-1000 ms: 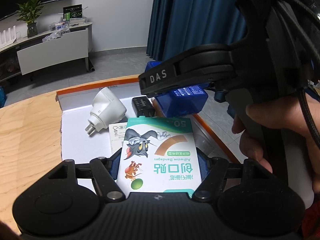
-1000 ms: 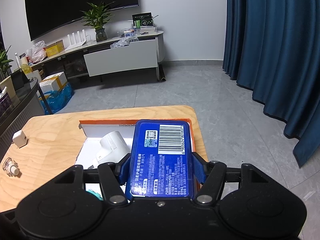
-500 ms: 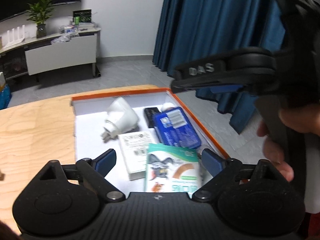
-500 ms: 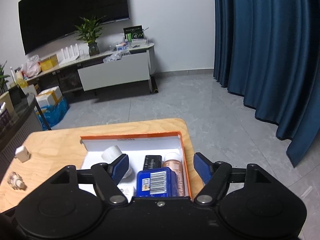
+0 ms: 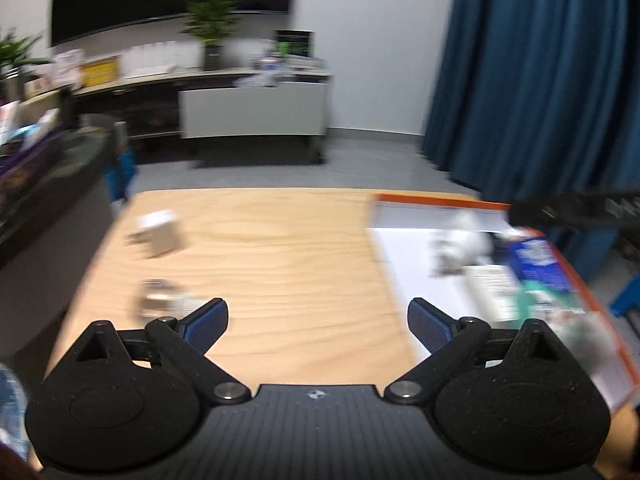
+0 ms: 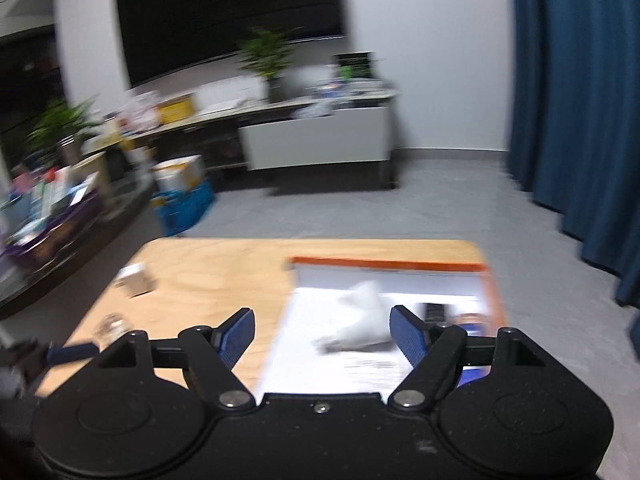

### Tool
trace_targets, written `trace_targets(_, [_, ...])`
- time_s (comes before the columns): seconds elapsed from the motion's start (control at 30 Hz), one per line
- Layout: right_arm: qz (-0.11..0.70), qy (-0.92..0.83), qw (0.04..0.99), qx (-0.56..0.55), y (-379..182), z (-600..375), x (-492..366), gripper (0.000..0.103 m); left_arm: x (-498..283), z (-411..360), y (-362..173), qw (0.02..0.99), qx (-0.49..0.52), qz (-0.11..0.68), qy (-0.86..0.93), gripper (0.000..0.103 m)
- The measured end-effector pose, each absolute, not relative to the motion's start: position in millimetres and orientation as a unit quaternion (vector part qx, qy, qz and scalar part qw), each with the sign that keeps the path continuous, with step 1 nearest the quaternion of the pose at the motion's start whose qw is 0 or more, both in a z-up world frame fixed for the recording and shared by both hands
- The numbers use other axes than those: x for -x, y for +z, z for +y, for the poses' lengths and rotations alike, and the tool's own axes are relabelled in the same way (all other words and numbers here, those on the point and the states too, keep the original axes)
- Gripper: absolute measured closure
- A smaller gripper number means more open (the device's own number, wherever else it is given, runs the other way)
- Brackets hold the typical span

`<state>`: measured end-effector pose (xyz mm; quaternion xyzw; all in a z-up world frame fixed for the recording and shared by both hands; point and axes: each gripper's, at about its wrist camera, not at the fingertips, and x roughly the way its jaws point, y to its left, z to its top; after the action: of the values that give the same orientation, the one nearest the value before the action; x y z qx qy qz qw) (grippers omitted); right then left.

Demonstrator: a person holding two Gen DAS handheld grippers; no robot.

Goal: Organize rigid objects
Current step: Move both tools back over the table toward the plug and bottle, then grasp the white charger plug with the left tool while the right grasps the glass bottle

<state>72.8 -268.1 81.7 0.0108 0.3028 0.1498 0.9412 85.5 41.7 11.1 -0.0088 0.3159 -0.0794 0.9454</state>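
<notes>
Both frames are pretty smeared. The left gripper [image 5: 318, 322] has its jaws spreading wide, with only bare wooden table [image 5: 280, 248] between them. The right gripper [image 6: 322, 332] is opening too, with nothing pinched. The orange-rimmed box [image 6: 384, 264] sits toward the right end of the table, with a white adapter [image 6: 360, 312] and blue pack [image 5: 536, 262] inside. Left of the box, a small white cube [image 5: 158, 232] and a clear little bottle [image 5: 158, 300] lie loose on the wood.
</notes>
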Motion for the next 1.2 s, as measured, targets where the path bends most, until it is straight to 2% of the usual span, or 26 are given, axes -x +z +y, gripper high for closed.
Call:
trace_targets(0.27, [0.324,0.29,0.897,0.077,61,-165,-72,0.014,-130,128,6,0.948,-0.042,0.308,-0.067,0.0])
trace_targets(0.67, [0.361,0.334,0.863,0.119,37,-97,-89,0.014,-217,148,-36,0.929,-0.141,0.308,-0.151,0.0])
trace_targets(0.83, [0.374,0.337,0.856,0.115,30,-85,-101,0.014,-234,157,-42,0.931,-0.122,0.299,-0.171,0.002])
trace_targets(0.87, [0.376,0.339,0.854,0.118,28,-81,-103,0.014,-237,158,-43,0.929,-0.114,0.301,-0.181,0.008])
trace_targets(0.9, [0.378,0.341,0.852,0.12,26,-77,-105,0.014,-240,160,-45,0.926,-0.105,0.307,-0.191,0.021])
trace_targets(0.93, [0.378,0.343,0.851,0.121,25,-74,-106,0.014,-243,160,-48,0.924,-0.101,0.313,-0.196,0.03])
trace_targets(0.97, [0.379,0.343,0.85,0.123,23,-70,-109,0.014,-244,160,-51,0.922,-0.099,0.32,-0.197,0.048])
trace_targets(1.03, [0.382,0.343,0.849,0.124,19,-64,-114,0.014,-245,162,-52,0.922,-0.085,0.32,-0.202,0.061])
trace_targets(1.07, [0.382,0.343,0.849,0.124,17,-60,-116,0.014,-244,163,-51,0.923,-0.078,0.321,-0.2,0.072])
trace_targets(1.2, [0.385,0.348,0.846,0.125,9,-48,-126,0.014,-239,168,-48,0.922,-0.046,0.327,-0.201,0.074])
